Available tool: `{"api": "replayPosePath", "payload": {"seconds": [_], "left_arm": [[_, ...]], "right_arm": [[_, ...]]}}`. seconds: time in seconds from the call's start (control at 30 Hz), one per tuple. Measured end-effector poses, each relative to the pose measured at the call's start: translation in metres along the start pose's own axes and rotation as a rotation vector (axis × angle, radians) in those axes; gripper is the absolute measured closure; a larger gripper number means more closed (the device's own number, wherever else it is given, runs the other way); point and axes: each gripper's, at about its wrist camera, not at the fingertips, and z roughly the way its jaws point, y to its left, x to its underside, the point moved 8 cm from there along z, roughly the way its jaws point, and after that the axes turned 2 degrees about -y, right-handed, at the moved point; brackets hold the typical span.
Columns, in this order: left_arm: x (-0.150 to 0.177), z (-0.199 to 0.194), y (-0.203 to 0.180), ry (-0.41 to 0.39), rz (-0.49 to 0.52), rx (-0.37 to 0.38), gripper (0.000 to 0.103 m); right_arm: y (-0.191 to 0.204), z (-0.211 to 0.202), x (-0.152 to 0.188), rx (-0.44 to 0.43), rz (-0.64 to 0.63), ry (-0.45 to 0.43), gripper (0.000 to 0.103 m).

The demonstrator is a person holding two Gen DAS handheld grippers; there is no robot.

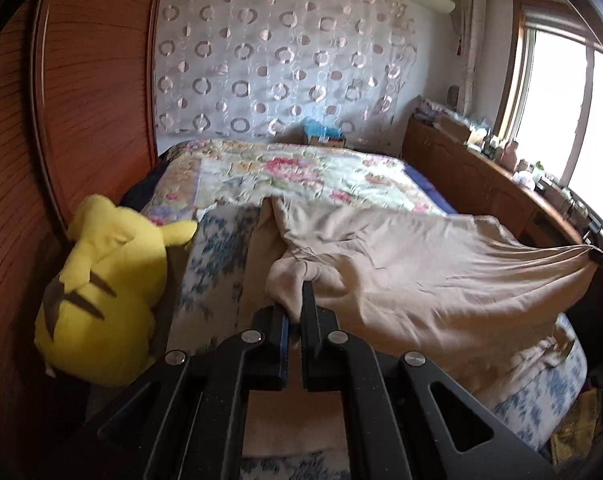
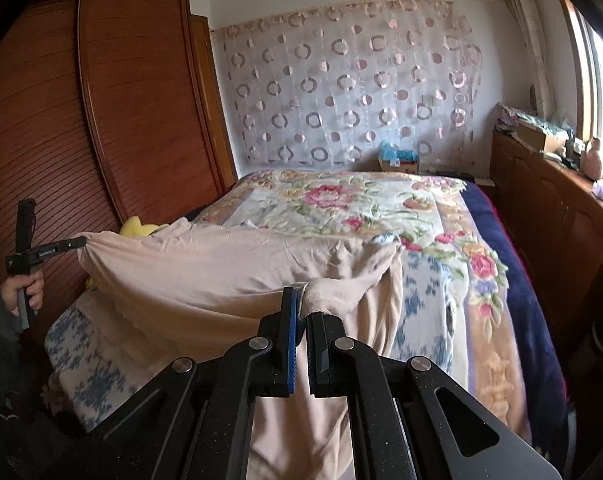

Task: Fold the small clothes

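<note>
A beige garment is stretched out above the near end of the bed. My left gripper is shut on one bunched corner of it. In the right wrist view the same beige garment spans from the left side to the centre, with my right gripper shut on its other corner. The left gripper shows at the far left there, held by a hand. The right gripper's tip pinches the cloth at the right edge of the left wrist view.
A yellow plush toy lies against the wooden wardrobe on the left. A blue-patterned white blanket and a floral quilt cover the bed. A cluttered wooden cabinet runs along the window side. A small box sits at the bed's head.
</note>
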Motion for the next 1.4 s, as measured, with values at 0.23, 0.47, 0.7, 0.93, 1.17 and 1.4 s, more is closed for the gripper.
{"api": "replayPosePath", "payload": {"seconds": [0.23,0.47,0.7,0.93,1.17,1.4], "left_arm": [[0.037,0.014,-0.002,0.073,0.032,-0.031,0.098],[0.052,0.021,0.004,0.112,0.036,-0.056,0.08],[0.059,0.016,0.006,0.114,0.012,-0.016,0.04],[0.077,0.033,0.007,0.172,0.02,-0.045,0.034],[0.087,0.041,0.017,0.214,0.013,-0.082,0.034],[0.088,0.042,0.015,0.209,0.038,-0.104,0.032]], "right_arm": [[-0.001,0.016,0.048,0.027,0.015,0.143,0.099],[-0.022,0.038,0.058,0.156,0.024,0.198,0.07],[-0.016,0.04,0.041,0.236,-0.017,0.138,0.051],[0.006,0.075,0.06,0.144,-0.021,0.169,0.048],[0.018,0.126,0.087,0.066,-0.072,0.277,0.048],[0.021,0.152,0.087,0.074,-0.124,0.304,0.044]]}}
